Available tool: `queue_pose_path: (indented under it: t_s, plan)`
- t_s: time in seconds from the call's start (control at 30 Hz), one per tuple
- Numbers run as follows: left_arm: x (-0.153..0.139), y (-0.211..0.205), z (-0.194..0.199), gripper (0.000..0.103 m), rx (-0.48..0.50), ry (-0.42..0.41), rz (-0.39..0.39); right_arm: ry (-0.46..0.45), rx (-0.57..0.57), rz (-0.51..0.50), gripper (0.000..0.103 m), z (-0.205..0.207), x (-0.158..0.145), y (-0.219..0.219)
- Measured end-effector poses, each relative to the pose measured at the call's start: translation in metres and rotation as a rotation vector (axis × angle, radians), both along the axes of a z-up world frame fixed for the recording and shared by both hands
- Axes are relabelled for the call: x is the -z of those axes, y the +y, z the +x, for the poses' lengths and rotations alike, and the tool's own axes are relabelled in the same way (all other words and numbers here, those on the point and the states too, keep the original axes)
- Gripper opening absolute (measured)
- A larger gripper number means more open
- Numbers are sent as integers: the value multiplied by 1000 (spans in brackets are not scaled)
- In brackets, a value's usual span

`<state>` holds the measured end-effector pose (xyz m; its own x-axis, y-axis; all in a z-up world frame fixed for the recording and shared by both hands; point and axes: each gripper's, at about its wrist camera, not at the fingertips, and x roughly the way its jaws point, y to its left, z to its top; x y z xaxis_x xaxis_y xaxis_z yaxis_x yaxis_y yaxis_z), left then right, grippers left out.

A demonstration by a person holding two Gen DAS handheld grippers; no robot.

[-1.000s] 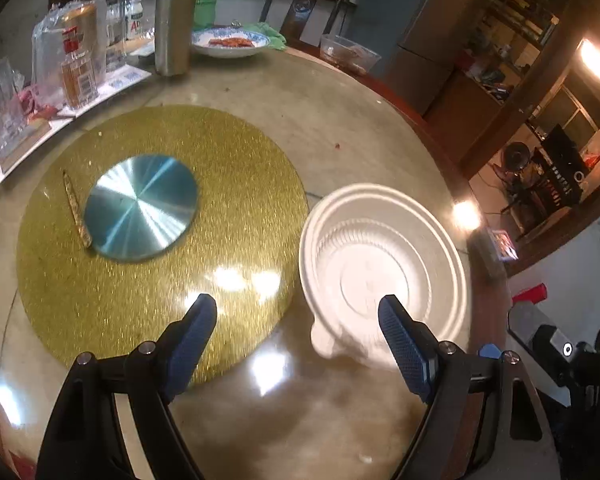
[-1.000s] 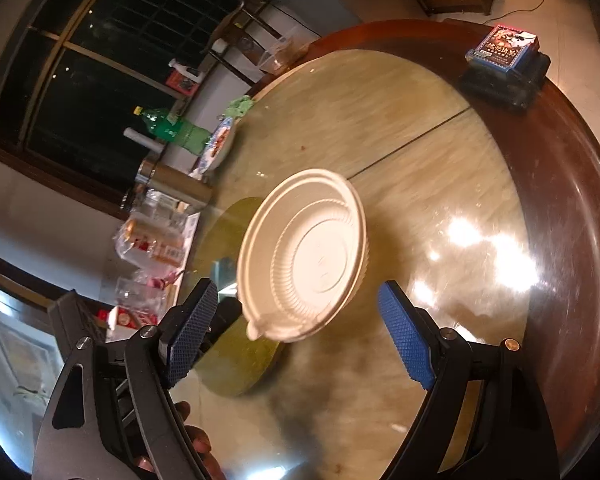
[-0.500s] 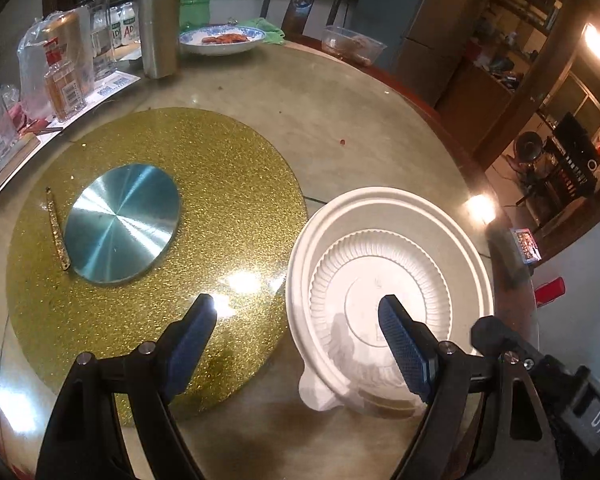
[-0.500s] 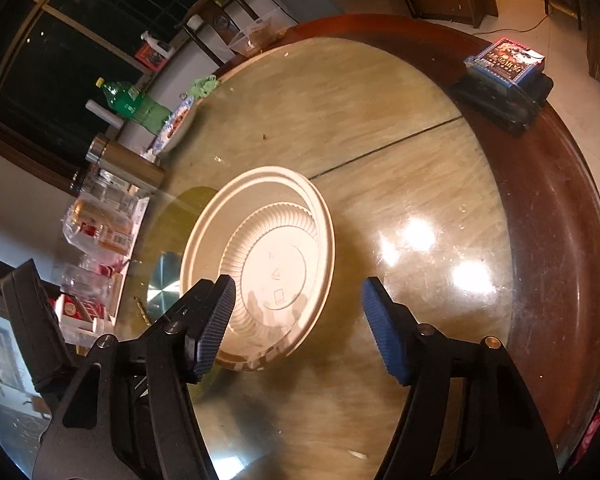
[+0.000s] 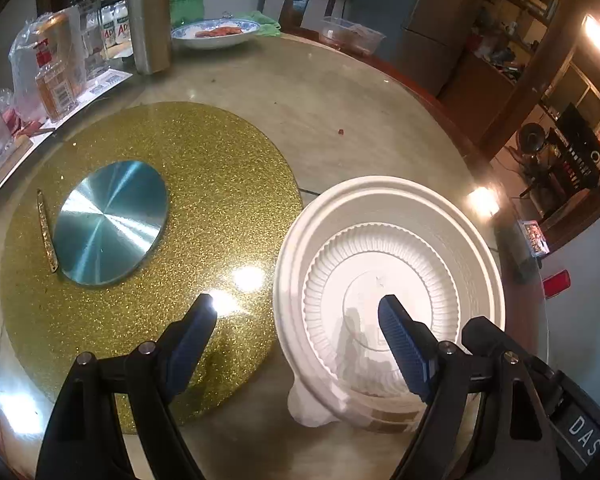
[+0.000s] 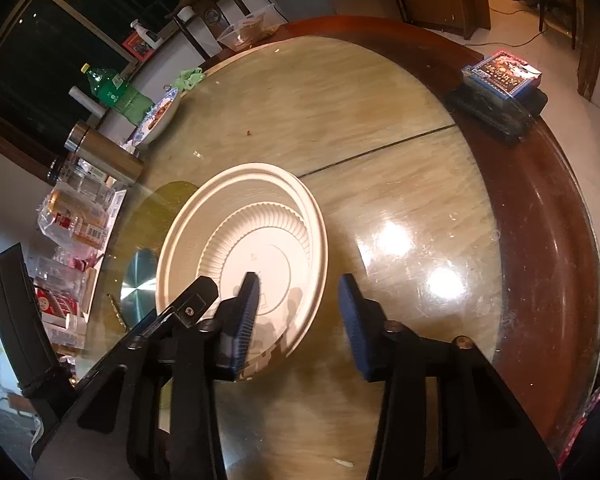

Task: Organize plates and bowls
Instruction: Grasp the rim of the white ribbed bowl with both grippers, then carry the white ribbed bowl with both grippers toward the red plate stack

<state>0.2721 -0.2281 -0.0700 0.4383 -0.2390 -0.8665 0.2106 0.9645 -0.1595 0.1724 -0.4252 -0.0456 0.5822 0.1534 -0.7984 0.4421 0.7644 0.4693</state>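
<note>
The round white ribbed plastic bowl (image 5: 388, 280) is seen resting on the glass-topped round desk (image 5: 340, 92), beside the gold glitter disc (image 5: 204, 184). Left claw (image 5: 296, 340) is spread wide, one finger over the bowl. Right claw (image 6: 296, 312) has just been closing, straddling the bowl's near rim; no pinch yet.

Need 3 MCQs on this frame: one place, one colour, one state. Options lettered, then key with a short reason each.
1. Where does the white ribbed plastic bowl sit relative to the round gold glitter mat?
A. right of it
B. centred on it
C. left of it

2. What colour are the left gripper finger pads?
A. red
B. blue
C. yellow

3. How does the right gripper stand at the bowl?
A. hanging clear above it
B. shut inside it
C. jaws straddling the near rim

Key: 1 A, the left wrist view shows the bowl beside the mat's right edge. 2 B, both pads are blue. 3 C, one pad is inside the rim, one outside, jaws just closing.
</note>
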Motion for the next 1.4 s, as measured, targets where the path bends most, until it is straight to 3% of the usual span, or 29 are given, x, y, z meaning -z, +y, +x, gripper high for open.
queue_pose_path:
  t_s: [0.2, 0.27, 0.37, 0.53, 0.9, 1.4]
  plan:
    - [4, -5, -3, 80, 10, -8, 35, 24, 2, -11, 21, 0, 5, -1]
    - [4, -3, -2, 64, 4, -12, 50, 18, -1, -16, 15, 0, 4, -1]
    - [7, -1, -1, 39, -3, -8, 81, 18, -5, -22, 14, 0, 3, 1]
    - [9, -2, -5, 17, 16, -11, 102, 4, -19, -9, 13, -3, 3, 6]
    - [-5, 19, -26, 17, 15, -51, 120, -44, -51, -6, 13, -23, -6, 26]
    - [-16, 75, -64, 17, -82, -84, 149, -100, -165, 4, 13, -51, -12, 92]
